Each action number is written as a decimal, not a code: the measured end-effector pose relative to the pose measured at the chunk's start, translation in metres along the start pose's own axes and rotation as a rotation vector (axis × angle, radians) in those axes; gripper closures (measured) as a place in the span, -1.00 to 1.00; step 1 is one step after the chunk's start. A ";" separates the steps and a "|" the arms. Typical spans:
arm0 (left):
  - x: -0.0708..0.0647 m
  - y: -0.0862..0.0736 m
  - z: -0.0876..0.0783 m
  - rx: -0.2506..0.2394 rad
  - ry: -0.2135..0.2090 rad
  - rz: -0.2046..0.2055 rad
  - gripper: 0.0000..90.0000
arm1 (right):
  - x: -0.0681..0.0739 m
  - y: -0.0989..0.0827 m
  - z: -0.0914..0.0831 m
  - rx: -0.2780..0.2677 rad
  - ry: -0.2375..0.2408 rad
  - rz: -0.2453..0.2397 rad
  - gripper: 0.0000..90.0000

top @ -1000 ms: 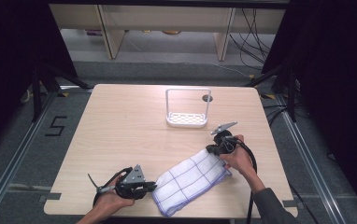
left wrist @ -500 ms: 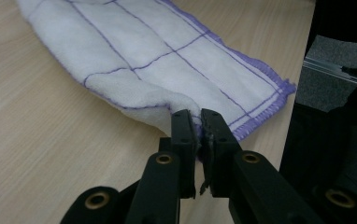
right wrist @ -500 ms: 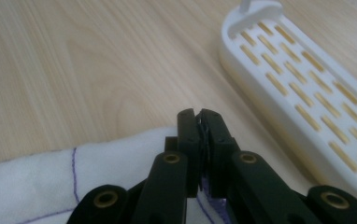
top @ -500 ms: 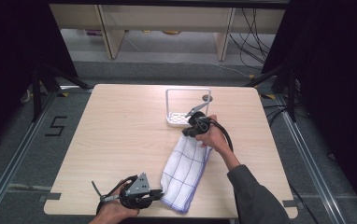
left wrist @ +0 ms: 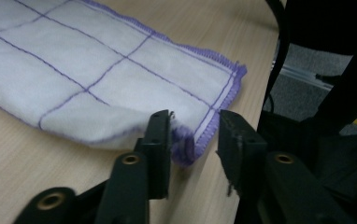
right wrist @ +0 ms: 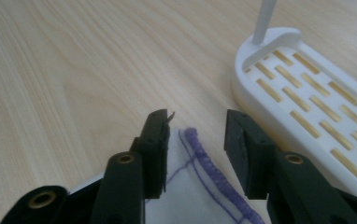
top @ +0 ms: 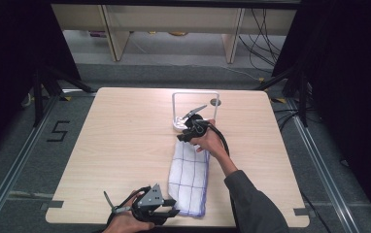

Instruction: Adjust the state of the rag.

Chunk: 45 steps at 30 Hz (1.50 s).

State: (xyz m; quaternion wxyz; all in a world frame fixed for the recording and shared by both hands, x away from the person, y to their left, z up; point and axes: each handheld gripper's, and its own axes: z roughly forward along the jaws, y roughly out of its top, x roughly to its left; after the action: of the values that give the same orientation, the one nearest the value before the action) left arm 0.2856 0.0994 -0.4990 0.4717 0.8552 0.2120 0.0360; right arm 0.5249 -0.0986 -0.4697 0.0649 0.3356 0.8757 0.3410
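1. We are seeing the white cloth (top: pixel 189 180) lying flat from the table (top: pixel 115 145) centre toward 6 o'clock.
2. The left gripper (left wrist: pixel 194 140) has just been opening, its jaws loose around the near corner.
3. The right gripper (right wrist: pixel 196 140) has just been opening at the far hem, the white rack (right wrist: pixel 307 88) at 2 o'clock.

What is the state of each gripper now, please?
Left gripper: open, jaws just opened; cloth corner between them, not pinched.
Right gripper: open, jaws just opened; cloth edge between them, released.
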 end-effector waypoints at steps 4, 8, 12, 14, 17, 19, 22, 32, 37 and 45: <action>0.009 0.007 -0.012 -0.038 0.017 -0.031 0.11 | 0.000 -0.008 -0.024 -0.040 -0.041 0.031 0.17; 0.027 0.015 -0.021 -0.094 0.077 -0.069 0.07 | -0.001 -0.026 -0.044 -0.019 -0.149 0.029 0.16; 0.046 0.017 -0.022 -0.080 0.138 -0.096 0.03 | -0.009 -0.047 -0.049 -0.037 -0.156 0.032 0.28; 0.053 0.015 -0.019 -0.083 0.142 -0.107 0.02 | -0.013 -0.054 -0.048 -0.019 -0.153 0.033 0.33; 0.061 0.013 -0.017 -0.069 0.161 -0.124 0.01 | -0.017 -0.059 -0.042 -0.002 -0.139 0.033 0.37; 0.065 0.013 -0.016 -0.059 0.170 -0.135 0.00 | -0.017 -0.060 -0.036 0.015 -0.123 0.037 0.41; 0.070 0.012 -0.014 -0.060 0.166 -0.168 -0.07 | -0.017 -0.060 -0.029 0.024 -0.119 0.040 0.52; 0.083 0.008 -0.012 -0.044 0.195 -0.202 -0.13 | -0.017 -0.058 -0.044 -0.048 -0.138 0.046 0.97; 0.094 0.013 -0.011 -0.020 0.207 -0.220 -0.15 | -0.013 -0.064 -0.066 -0.030 -0.150 0.096 0.96; 0.120 0.038 0.012 -0.010 0.236 -0.235 -0.16 | -0.024 -0.079 -0.036 0.039 -0.222 0.052 0.94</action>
State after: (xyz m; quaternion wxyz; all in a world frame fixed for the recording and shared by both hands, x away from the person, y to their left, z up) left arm 0.4104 0.1200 -0.4909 0.4489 0.8118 0.3644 0.0818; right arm 0.4880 -0.1767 -0.4959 0.1463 0.3950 0.8607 0.2860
